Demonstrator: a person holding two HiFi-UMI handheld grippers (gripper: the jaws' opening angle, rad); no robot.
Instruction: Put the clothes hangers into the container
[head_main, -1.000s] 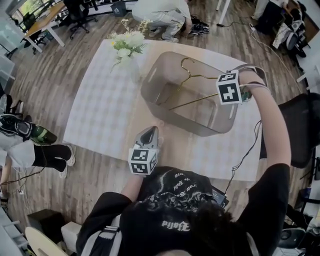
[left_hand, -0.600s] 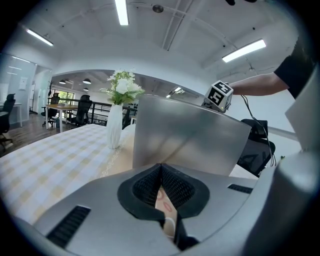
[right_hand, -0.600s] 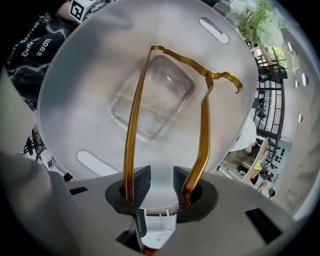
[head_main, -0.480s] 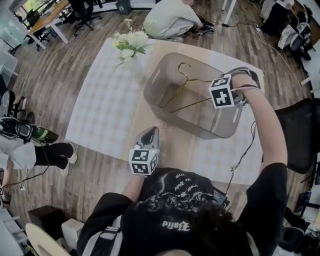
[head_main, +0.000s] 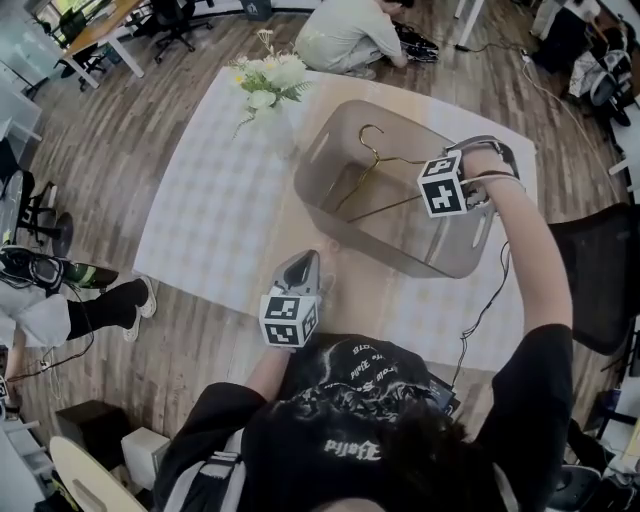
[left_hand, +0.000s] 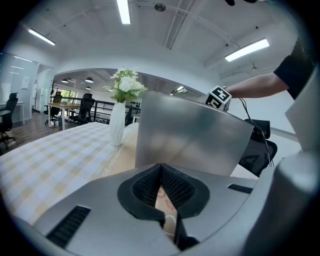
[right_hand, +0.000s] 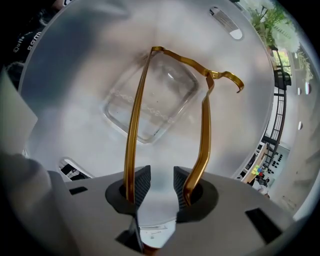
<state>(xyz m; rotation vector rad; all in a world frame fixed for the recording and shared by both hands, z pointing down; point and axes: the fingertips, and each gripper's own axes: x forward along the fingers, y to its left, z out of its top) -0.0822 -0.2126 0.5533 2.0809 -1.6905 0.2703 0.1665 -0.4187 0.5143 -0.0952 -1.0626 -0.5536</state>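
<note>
A translucent grey container (head_main: 312, 168) stands on the table, right of centre. Inside it a gold wire clothes hanger (head_main: 375, 170) leans with its hook toward the far wall. My right gripper (head_main: 432, 200) reaches in over the container's right rim. In the right gripper view the hanger (right_hand: 202, 115) runs past the outer side of each finger, its near corner looped round them. The right gripper (right_hand: 157, 182) stands open, with only the container's wall (right_hand: 75, 100) showing through the gap. My left gripper (head_main: 300, 262) is shut and empty, low at the table's near edge, facing the container (left_hand: 190, 135).
A white vase of flowers (head_main: 268, 85) stands at the table's far left, on a checked cloth (head_main: 220, 200). A person crouches on the floor beyond the table (head_main: 350, 35). A black chair (head_main: 610, 280) is at the right, and a cable (head_main: 490, 300) trails off the table.
My right gripper has moved a little leftward, further in over the container, with the hanger on it. The left gripper has stayed where it was.
</note>
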